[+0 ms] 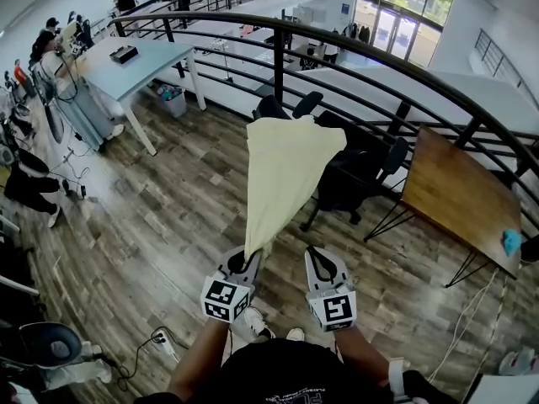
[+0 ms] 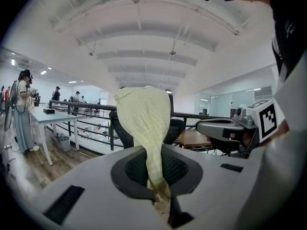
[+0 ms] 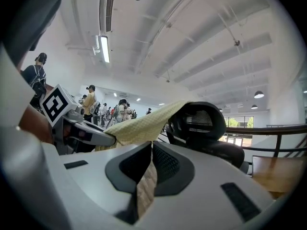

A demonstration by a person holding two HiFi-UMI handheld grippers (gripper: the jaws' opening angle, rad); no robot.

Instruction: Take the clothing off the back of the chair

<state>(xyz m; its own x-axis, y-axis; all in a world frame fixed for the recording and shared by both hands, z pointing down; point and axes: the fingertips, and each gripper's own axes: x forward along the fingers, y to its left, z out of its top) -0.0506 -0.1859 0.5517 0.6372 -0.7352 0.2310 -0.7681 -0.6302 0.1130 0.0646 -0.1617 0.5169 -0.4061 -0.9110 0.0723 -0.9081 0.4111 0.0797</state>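
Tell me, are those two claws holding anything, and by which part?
The left gripper pinches the pale yellow garment by its narrow lower end. The right gripper holds nothing.

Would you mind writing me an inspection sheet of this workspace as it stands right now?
Surface: wood-plank floor.
Job's things: pale yellow clothing hangs over the back of the black office chair, with its lower end drawn toward the person.
Clutter: blue object on the wooden table; bin under the white table.
Grippers: left gripper shut on the clothing's end; right gripper shut, nothing between its jaws.
Cables: power strip and cord on the floor at left; white cable at right.
Surroundings: black railing behind the chair; people at far left.
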